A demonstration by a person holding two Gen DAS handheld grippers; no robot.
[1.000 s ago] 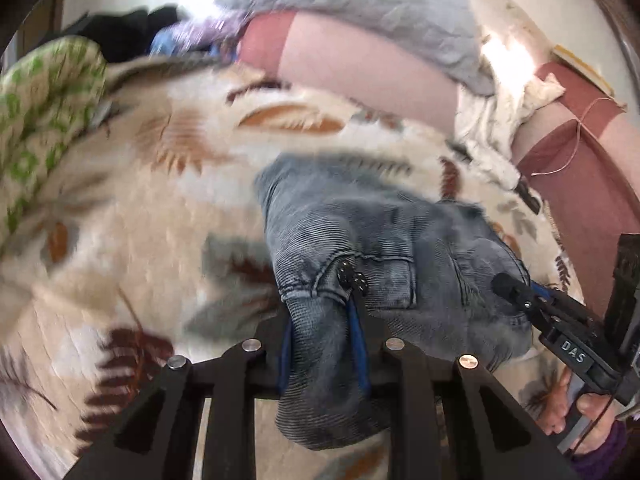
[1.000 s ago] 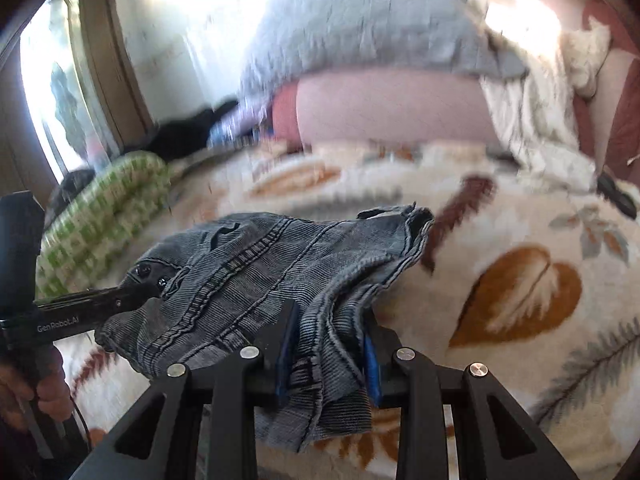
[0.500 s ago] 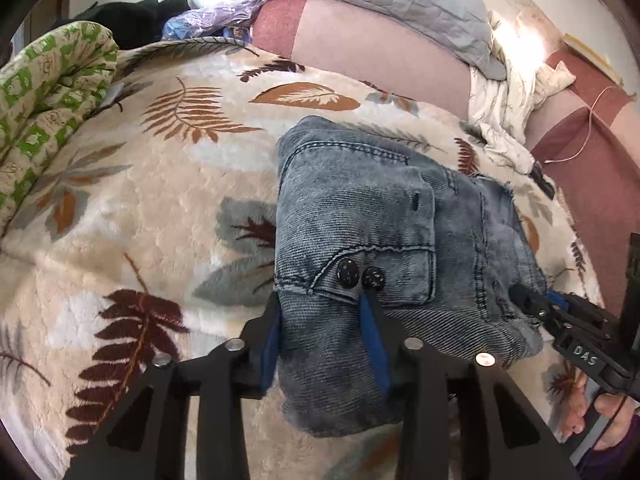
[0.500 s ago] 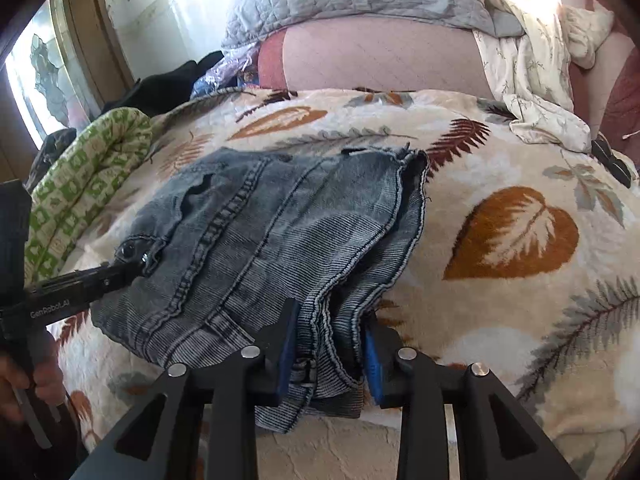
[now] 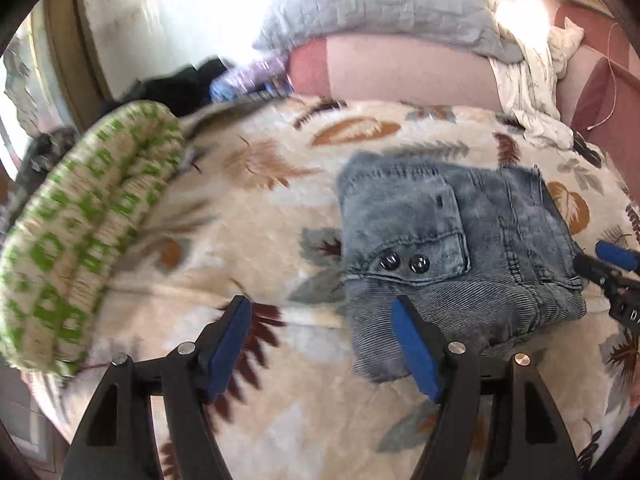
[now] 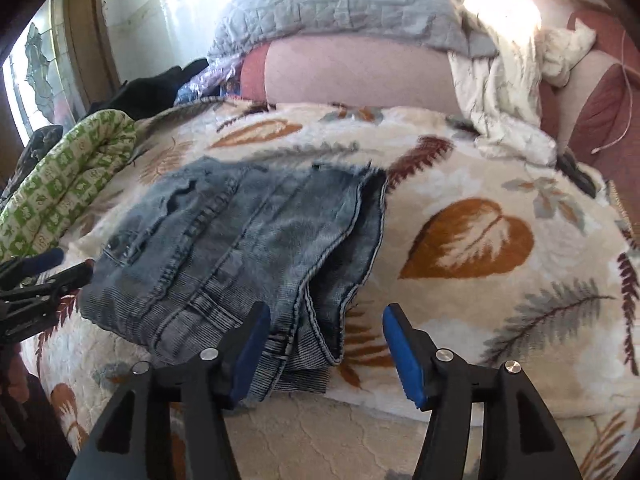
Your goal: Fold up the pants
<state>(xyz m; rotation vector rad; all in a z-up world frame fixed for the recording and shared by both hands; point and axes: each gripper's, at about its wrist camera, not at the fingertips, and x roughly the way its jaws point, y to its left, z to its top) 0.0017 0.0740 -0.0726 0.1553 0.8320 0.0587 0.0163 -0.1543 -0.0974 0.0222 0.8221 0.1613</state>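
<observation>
Jeans (image 5: 452,240) are seen folded into a thick, limp denim bundle on the leaf-print blanket (image 6: 480,200), both the left gripper (image 5: 320,340) and right gripper (image 6: 324,340) opening, nothing clamped; best gripped at stiff seamed hems.

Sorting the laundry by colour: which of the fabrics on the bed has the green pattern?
The rolled blanket at the left edge, green-and-cream checked; the pants are grey-blue denim.

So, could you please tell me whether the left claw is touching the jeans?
Cannot tell: in the left wrist view the opening left claw straddles blanket, its right pad overlapping the jeans.
</observation>
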